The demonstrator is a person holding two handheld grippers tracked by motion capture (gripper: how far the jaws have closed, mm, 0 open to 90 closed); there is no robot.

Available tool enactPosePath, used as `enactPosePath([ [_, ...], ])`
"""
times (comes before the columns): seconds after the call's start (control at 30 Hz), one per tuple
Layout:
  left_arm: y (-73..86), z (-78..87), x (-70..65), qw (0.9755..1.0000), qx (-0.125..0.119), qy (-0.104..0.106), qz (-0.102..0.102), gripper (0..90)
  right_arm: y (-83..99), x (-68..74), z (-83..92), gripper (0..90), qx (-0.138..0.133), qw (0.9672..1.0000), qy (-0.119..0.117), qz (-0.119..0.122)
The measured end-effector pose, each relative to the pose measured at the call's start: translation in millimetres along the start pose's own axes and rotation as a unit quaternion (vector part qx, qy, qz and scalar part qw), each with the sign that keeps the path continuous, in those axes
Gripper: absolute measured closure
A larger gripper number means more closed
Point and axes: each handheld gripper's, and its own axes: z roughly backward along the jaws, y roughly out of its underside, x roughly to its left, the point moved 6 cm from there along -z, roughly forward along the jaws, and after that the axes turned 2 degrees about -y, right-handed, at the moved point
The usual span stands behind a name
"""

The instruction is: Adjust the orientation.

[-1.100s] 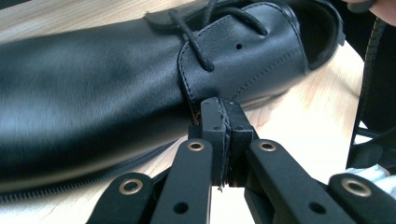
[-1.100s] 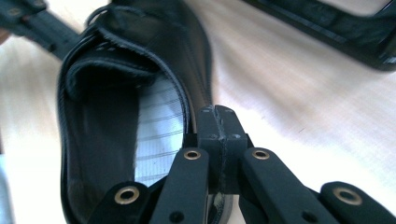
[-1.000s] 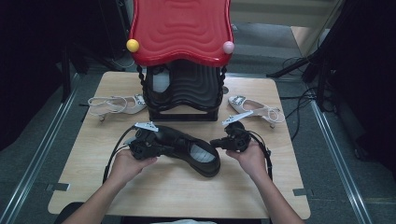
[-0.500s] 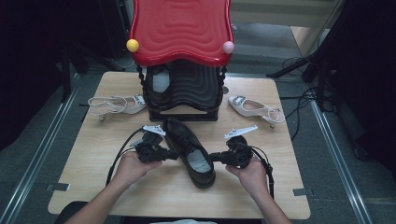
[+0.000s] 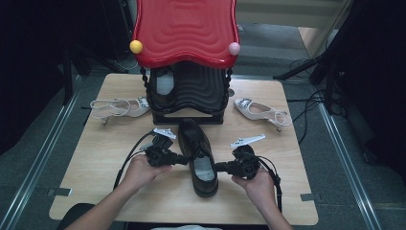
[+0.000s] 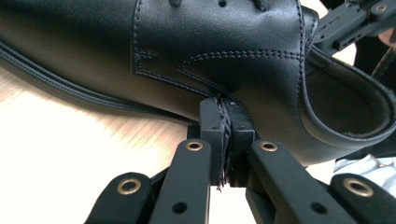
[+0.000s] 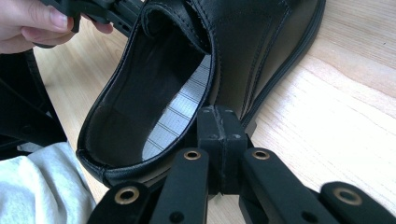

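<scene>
A black leather lace-up shoe (image 5: 198,153) lies on the wooden table (image 5: 105,196), toe toward the rack and heel toward me. My left gripper (image 5: 184,159) is shut and its tips (image 6: 225,105) press against the shoe's left side (image 6: 233,46), with nothing between the jaws. My right gripper (image 5: 218,167) is shut too. Its closed tips (image 7: 218,114) rest against the shoe's right rim beside the striped insole (image 7: 177,116). Across the shoe, a hand (image 7: 28,23) holds the left gripper.
A black shoe rack (image 5: 186,91) with a wavy red top (image 5: 184,28) stands at the table's far middle, just beyond the shoe's toe. One white heeled sandal (image 5: 119,106) lies to its left, another (image 5: 261,110) to its right. Cables trail from both grippers.
The shoe has turned from lying across the table to pointing its toe at the rack. Both grippers stayed shut against its sides, the left moving right and the right shifting toward me.
</scene>
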Motion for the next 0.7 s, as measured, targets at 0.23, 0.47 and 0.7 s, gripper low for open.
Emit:
enactPosePath([
  [0.23, -1.2, -7.3, -4.3, 0.9998, -0.002, 0.018, 0.005, 89.9, 8.0, 4.2, 4.4, 90.0, 0.005, 1.0, 0.001, -0.006],
  [0.47, -2.1, 3.1, 3.9, 0.9997, 0.002, 0.02, 0.011, 84.2, 6.4, -5.6, 7.0, 86.1, -0.008, 0.9998, 0.018, 0.004],
  [0.7, -7.1, 20.4, -0.3, 0.9998, -0.002, 0.017, -0.011, 69.9, 2.3, -11.8, 10.4, 80.6, -0.025, 0.9994, 0.017, -0.014],
])
